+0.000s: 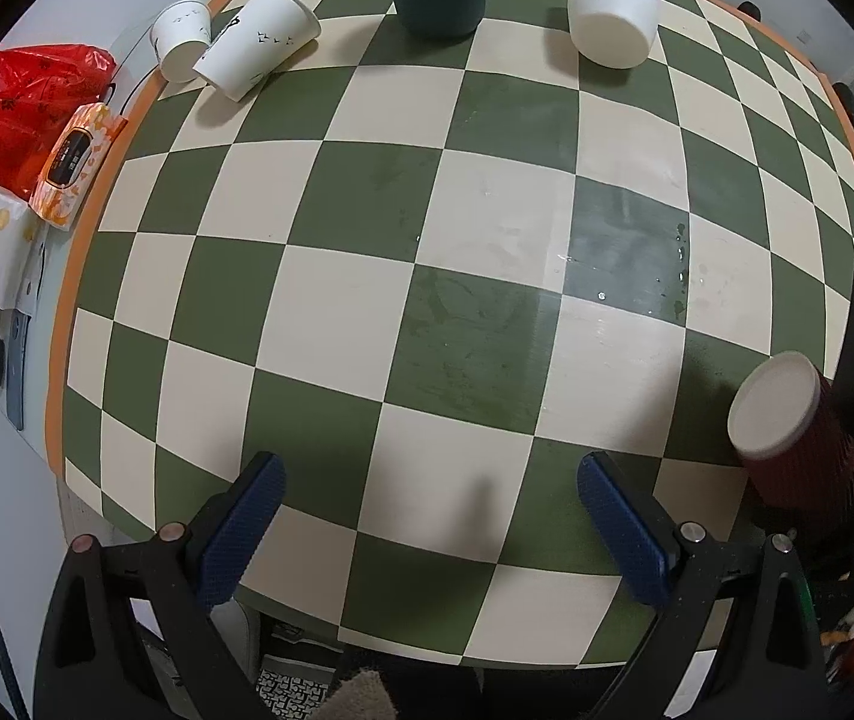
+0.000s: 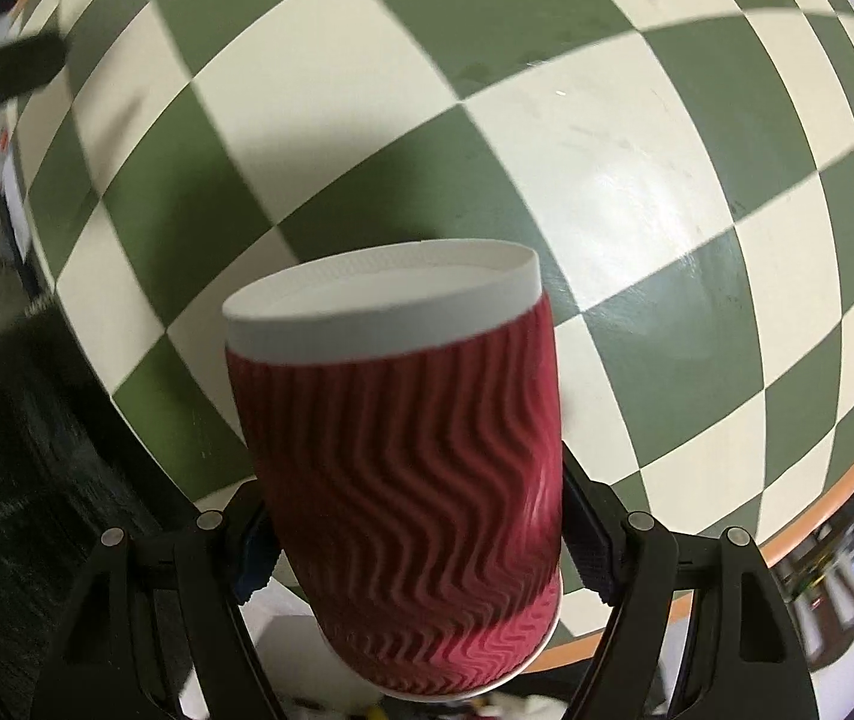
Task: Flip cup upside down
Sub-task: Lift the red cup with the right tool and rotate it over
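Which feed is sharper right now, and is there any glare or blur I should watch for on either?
Left wrist view: sharp, with strong fisheye bending of the checkered table and a glare patch with droplets. Right wrist view: motion-blurred at the edges, red cup a little soft, a bright sheen on the table right of it.

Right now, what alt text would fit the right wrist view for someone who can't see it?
A red ripple paper cup with a white end facing the camera is gripped between the right gripper jaws, above a green-and-cream checkered table.

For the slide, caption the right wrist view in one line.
Right gripper clamps a red ripple-wall cup, white base end forward, above the checkered tablecloth.
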{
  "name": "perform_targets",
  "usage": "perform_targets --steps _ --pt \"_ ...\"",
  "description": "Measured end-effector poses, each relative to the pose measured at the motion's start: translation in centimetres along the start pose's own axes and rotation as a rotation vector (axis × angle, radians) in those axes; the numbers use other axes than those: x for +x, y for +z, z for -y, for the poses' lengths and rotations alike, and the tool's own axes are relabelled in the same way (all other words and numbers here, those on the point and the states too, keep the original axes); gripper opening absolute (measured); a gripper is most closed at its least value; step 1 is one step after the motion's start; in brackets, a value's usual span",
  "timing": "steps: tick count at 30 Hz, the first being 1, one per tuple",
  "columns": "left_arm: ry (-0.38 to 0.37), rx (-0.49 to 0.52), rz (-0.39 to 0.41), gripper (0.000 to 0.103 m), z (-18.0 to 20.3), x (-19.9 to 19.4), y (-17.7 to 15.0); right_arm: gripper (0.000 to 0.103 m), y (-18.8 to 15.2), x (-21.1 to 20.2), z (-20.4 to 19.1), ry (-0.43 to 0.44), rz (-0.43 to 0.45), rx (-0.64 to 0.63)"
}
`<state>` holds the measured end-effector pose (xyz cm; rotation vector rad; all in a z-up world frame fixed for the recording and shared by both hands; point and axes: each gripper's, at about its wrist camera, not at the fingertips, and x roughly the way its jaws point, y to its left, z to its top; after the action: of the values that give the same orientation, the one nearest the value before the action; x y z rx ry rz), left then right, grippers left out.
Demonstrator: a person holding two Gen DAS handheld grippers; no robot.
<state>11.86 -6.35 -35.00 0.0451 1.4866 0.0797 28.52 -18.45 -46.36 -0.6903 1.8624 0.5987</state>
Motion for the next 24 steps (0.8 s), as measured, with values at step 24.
perform_targets --steps 24 --pt "-0.018 0.049 -0.001 0.100 1.2 -0.1 1.1 0.093 -2.9 -3.4 12.6 0.125 0.078 0.299"
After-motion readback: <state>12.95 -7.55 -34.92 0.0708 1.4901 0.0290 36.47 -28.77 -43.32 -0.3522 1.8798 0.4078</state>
